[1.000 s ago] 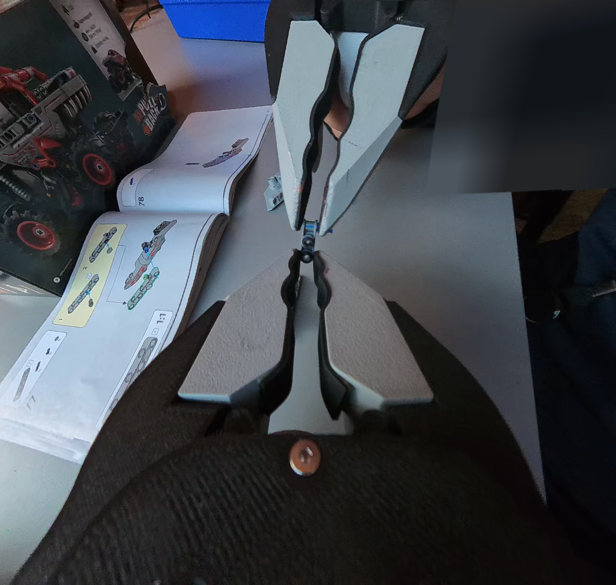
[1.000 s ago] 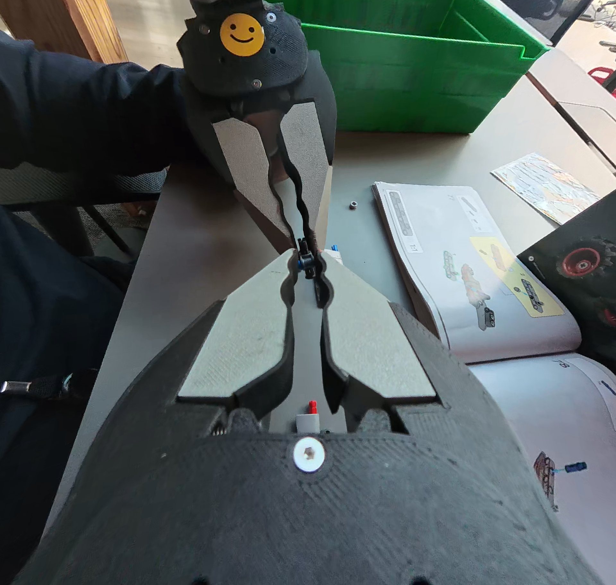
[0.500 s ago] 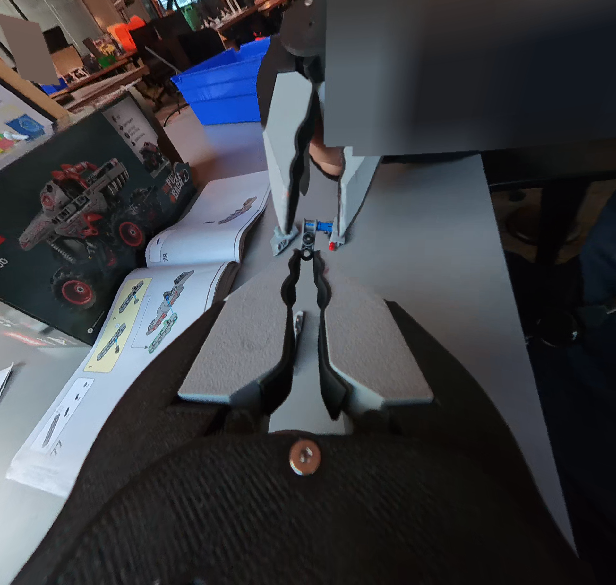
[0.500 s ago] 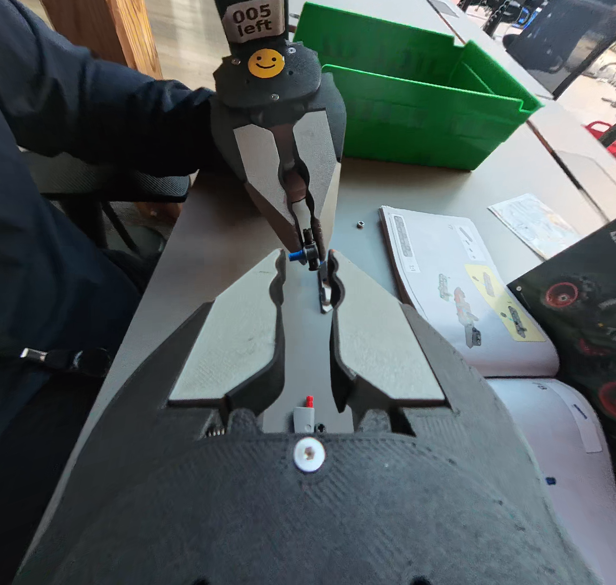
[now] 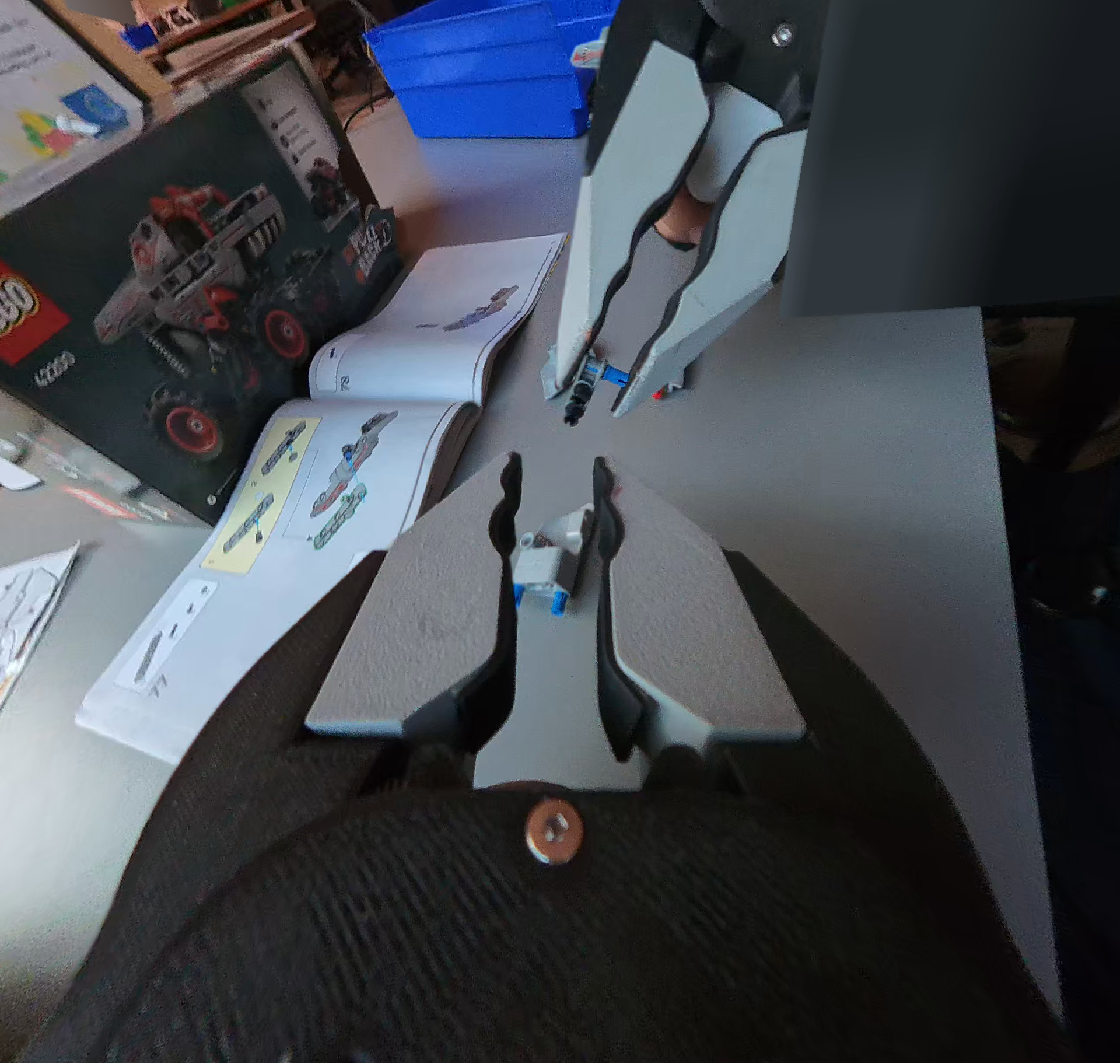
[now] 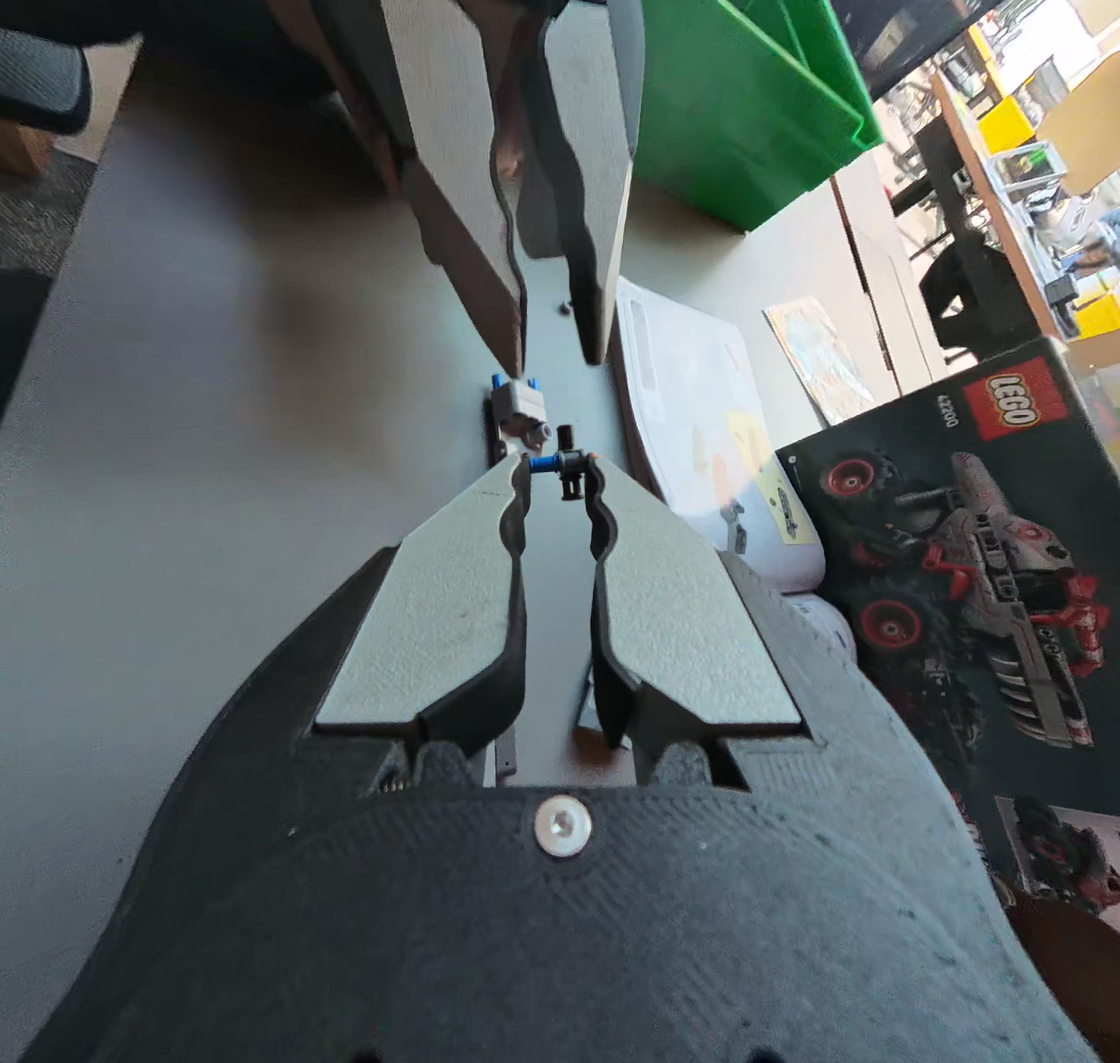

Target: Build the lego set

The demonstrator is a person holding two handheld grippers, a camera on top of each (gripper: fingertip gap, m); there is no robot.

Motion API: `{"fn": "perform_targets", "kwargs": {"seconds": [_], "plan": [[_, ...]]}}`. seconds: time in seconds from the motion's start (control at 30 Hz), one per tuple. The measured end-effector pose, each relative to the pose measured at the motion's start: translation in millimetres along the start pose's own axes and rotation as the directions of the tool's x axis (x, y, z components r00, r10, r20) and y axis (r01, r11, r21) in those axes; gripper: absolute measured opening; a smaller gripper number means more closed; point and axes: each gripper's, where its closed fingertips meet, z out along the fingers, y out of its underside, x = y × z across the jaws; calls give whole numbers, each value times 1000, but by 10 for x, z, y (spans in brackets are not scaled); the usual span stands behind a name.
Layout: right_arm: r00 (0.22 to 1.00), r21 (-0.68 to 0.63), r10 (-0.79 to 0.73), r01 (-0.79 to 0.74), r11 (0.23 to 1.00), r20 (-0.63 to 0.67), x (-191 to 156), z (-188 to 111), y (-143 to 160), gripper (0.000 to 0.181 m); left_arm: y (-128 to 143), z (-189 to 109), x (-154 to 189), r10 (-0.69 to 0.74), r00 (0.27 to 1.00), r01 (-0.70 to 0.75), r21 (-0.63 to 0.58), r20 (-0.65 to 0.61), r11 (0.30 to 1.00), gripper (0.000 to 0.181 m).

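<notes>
Lego box (image 5: 182, 306) far left on the tabletop (image 5: 818, 518), open instruction booklet (image 5: 339, 488) just beside it. Left hand-held gripper (image 5: 554, 470) released, nothing in it; small grey piece with blue pins (image 5: 548, 561) lies on the tabletop between its fingers. Right hand-held gripper (image 6: 554, 467) grasping a black connector with blue pin (image 6: 563, 467) crosswise at its tips, low over the tabletop. Blue bin (image 5: 485, 76) behind.

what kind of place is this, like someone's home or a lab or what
Most likely a shared workshop or lab, not a home. The grey table holds a lego set box and open instruction booklet, with a blue bin and green bin at its ends, and more cluttered desks and shelving behind.
</notes>
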Motion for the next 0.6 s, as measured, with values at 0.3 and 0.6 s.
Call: {"fn": "perform_targets", "kwargs": {"seconds": [0.3, 0.6], "plan": [[990, -145, -135, 128, 981, -44, -83, 250, 203, 15, 493, 12, -11, -214, 965, 161, -300, -151, 940, 38], [921, -239, -362, 323, 916, -146, -78, 333, 229, 15, 587, 92, 36, -254, 946, 164, -380, -201, 910, 27]]}}
